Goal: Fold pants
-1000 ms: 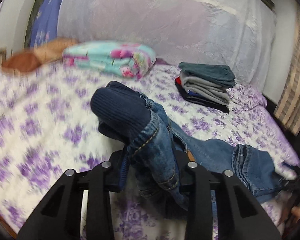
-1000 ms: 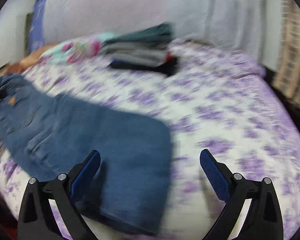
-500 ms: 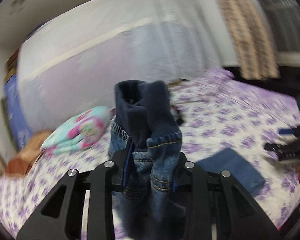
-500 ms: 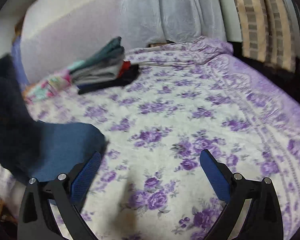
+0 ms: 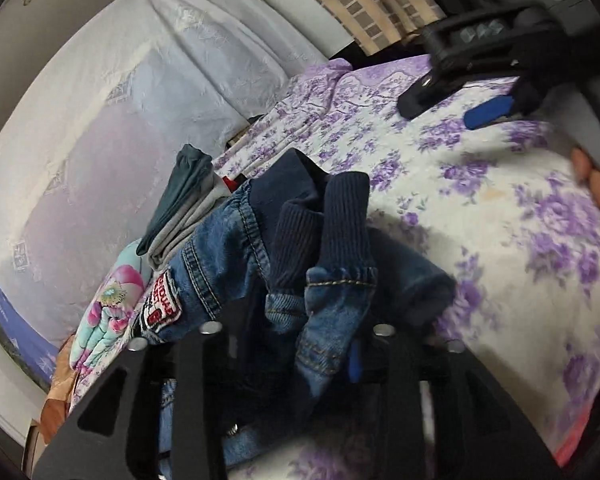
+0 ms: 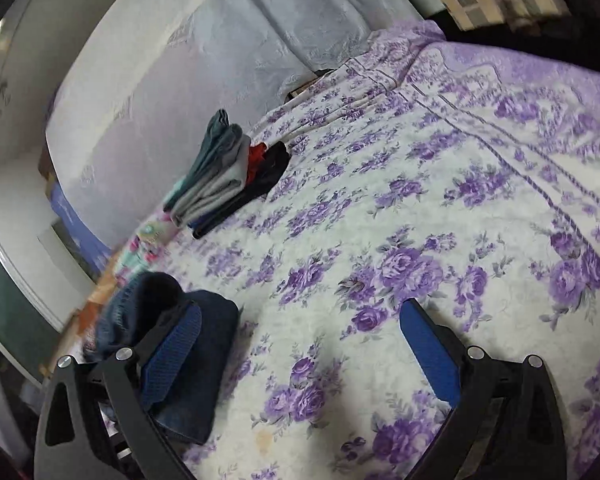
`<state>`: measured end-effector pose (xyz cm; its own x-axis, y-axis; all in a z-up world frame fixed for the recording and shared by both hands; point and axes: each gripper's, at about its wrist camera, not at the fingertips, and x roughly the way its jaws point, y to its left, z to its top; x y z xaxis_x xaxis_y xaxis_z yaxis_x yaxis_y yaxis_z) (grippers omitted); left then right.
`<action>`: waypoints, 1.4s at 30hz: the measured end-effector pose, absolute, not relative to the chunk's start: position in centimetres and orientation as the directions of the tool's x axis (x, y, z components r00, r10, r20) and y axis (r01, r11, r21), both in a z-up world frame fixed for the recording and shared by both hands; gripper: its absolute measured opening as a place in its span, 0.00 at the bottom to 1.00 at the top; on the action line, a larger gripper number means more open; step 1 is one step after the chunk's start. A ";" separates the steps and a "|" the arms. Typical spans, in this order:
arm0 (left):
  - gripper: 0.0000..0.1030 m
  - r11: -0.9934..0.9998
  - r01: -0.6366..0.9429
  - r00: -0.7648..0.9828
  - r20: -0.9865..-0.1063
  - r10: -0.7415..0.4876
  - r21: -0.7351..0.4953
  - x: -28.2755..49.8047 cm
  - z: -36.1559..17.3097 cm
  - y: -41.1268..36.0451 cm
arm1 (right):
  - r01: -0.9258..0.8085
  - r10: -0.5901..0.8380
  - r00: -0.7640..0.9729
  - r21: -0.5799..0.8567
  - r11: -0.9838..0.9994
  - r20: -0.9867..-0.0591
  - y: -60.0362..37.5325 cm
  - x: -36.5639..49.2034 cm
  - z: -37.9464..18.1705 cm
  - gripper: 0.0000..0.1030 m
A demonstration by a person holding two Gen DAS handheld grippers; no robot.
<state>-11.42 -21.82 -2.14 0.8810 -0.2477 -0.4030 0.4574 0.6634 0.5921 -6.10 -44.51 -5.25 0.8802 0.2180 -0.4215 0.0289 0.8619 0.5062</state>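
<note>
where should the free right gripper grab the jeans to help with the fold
Judging from the right wrist view, take the folded edge of the jeans lying flat on the bedspread, coming in from the open bed side. That edge is thick and exposed, while the bunched cuffs sit between the left gripper fingers. The right gripper is open and empty.

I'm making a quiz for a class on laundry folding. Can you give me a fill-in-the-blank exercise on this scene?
1. The jeans bunched between the left gripper's fingers are made of blue ____.
2. The bedspread is printed with ____ flowers.
3. The right gripper holds ____ between its blue pads.
4. The stack of folded clothes lies on the ____.

Missing words: denim; purple; nothing; bed
</note>
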 end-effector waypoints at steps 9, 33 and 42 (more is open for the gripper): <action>0.96 0.744 0.504 0.861 -0.326 -0.391 0.439 -13.8 3.2 -16.7 | 0.058 0.189 0.881 0.495 0.867 -0.433 -44.7 -6.3 -5.3 0.97; 0.96 0.913 0.355 0.831 -0.515 -0.210 0.201 -4.6 -2.3 -11.3 | 0.072 0.063 0.906 0.298 0.952 -0.419 -39.7 -7.5 -1.8 0.97; 0.96 0.914 0.368 0.824 -0.516 -0.235 0.171 -4.8 -2.0 -11.0 | -0.049 0.033 0.845 -0.016 0.999 -0.533 -29.9 -2.5 -1.0 0.97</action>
